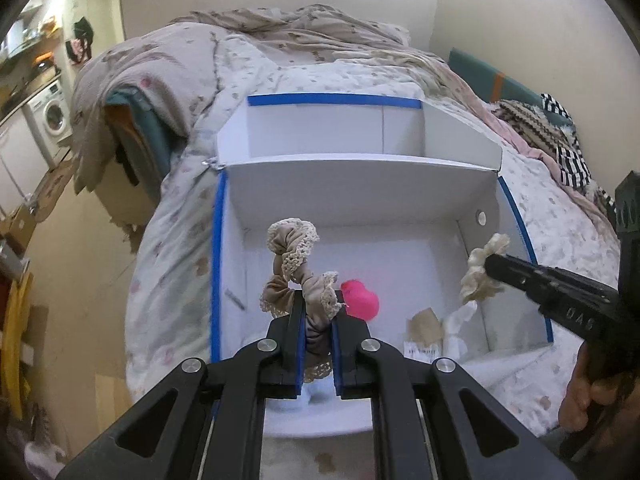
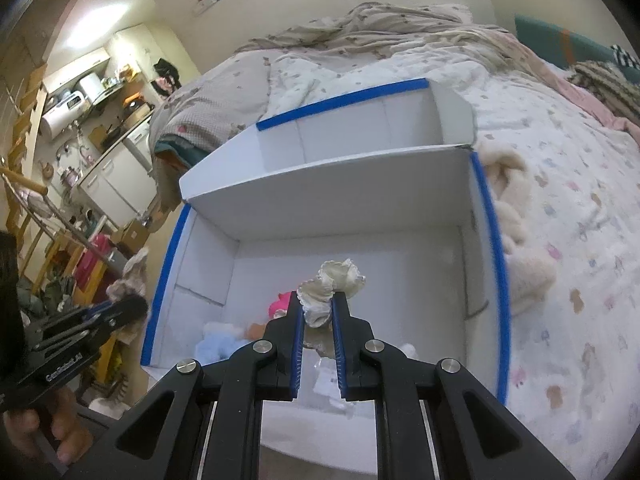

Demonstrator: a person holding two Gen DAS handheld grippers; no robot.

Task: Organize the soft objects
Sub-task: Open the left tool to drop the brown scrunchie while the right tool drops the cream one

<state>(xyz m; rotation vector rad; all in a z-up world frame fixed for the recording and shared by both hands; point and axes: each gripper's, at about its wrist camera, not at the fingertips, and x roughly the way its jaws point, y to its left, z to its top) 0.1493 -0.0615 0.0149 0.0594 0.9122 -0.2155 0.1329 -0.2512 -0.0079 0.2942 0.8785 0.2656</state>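
While both scrunchies hang over the white box point(image 1: 360, 196) on the bed, the step in hand looks like dropping them in.
Left gripper point(image 1: 316, 320) fingers pinch the beige scrunchie point(image 1: 294, 268); right gripper point(image 2: 318, 312) fingers pinch the cream scrunchie point(image 2: 336, 280); next, lower and open.

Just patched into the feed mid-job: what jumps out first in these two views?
Each gripper is clamped on a scrunchie above the open white box on the bed: the left gripper holds a beige lace-trimmed scrunchie, the right gripper a cream scrunchie. A bright pink soft object lies on the box floor.
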